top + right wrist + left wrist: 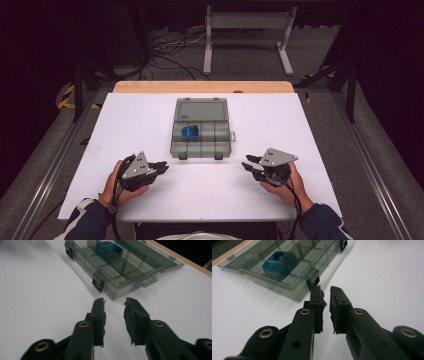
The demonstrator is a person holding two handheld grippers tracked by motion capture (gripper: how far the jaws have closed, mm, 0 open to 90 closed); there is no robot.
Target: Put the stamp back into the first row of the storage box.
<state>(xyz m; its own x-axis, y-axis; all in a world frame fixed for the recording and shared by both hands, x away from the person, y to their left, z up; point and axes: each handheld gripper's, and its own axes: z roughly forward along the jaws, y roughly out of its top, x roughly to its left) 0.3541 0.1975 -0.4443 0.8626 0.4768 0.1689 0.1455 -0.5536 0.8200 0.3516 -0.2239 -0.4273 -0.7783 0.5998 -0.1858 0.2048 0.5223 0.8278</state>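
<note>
We see the left gripper (161,167) nearly closed, a thin gap between its jaws, holding nothing, near the organizer box's (200,145) front-left corner. The right gripper (248,166), off the front-right corner, has a wider gap and grips nothing. A blue block (190,131) sits inside the box. Gripper views reveal 2 black latches (98,282).

The organiser box (201,128) is moulded in smoky, see-through, glossy plastic, and a glossy blue translucent plastic insert (190,132) is seen inside. The tabletop (130,125) is covered by a smooth matt white sheet, edged with pale wood (202,86). Each hand-held gripper (325,296) is made of matt black plastic with brass-coloured rivets.
</note>
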